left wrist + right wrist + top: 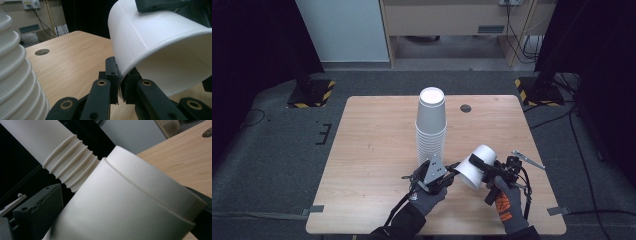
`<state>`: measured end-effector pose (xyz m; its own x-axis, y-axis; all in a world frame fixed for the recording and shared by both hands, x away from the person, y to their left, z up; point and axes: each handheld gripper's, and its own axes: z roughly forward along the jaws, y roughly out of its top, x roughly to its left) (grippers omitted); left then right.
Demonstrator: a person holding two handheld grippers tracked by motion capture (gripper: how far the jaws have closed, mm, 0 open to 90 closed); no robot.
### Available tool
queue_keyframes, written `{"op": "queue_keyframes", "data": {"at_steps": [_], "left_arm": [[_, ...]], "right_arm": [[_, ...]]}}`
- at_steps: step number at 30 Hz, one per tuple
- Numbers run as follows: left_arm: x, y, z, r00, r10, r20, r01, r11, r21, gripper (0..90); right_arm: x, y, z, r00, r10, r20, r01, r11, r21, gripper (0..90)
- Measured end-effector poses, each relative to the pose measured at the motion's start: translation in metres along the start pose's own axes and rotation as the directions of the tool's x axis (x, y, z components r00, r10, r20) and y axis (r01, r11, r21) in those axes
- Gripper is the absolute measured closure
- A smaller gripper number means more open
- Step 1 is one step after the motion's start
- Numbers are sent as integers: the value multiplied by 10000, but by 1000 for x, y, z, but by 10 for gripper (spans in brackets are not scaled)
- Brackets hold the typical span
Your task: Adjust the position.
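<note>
Left gripper (452,169) clenched the white cup's (475,166) rim; right gripper (479,164) grasped its wall, beside the cup stack (431,127).

There is one wooden table (377,150), with one round hole (466,108) in its top near the far edge. One stack of white paper cups (431,125) stands on it, upside down; about ten rims show in the stack, though the exact count is hard to tell. One more white cup (476,167) is apart from the stack, lying tilted. Two grippers are there, the left gripper (451,172) and the right gripper (482,166), each in one gloved hand. Two yellow-and-black striped stand bases (312,93) sit on the floor beyond the table.
</note>
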<state>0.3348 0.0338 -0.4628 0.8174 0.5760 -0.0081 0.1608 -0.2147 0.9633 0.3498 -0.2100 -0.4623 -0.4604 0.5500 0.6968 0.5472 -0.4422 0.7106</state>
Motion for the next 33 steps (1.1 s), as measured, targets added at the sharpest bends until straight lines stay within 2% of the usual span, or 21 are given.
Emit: {"op": "queue_keyframes", "data": {"at_steps": [8, 11, 13, 19, 21, 26, 29, 33], "left_arm": [[-1, -1, -1, 10000, -40, 8, 40, 10000, -35, 846], [0, -1, -4, 9998, -137, 135, 138, 9999, -49, 851], [1, -1, -5, 9999, -100, 136, 101, 9999, -45, 851], [4, 1, -10, 9995, -149, 265, 148, 9999, 65, 854], [6, 1, -12, 9993, -196, 314, 193, 9998, 80, 855], [10, 3, -21, 9990, -235, 384, 229, 9996, 147, 854], [14, 3, -27, 9986, -308, 422, 301, 9994, 161, 854], [19, 1, -37, 9984, -438, 357, 431, 9989, 198, 854]], "right_arm": [[-1, 0, 0, 9999, 102, 24, -102, 9999, 6, 2], [-4, 2, -4, 9981, -136, 599, 155, 9994, -321, 10], [-9, 4, -7, 9980, 133, 625, -103, 9988, -472, 16], [-16, 9, -13, 9929, -150, 1178, 229, 9976, -655, 29], [-17, 10, -16, 9922, -54, 1249, 149, 9970, -760, 36], [-22, 16, -23, 9907, -140, 1357, 298, 9929, -1154, 45], [-25, 20, -27, 9849, -364, 1694, 589, 9898, -1295, 49], [-32, 23, -33, 9722, -673, 2244, 994, 9859, -1350, 55]]}}
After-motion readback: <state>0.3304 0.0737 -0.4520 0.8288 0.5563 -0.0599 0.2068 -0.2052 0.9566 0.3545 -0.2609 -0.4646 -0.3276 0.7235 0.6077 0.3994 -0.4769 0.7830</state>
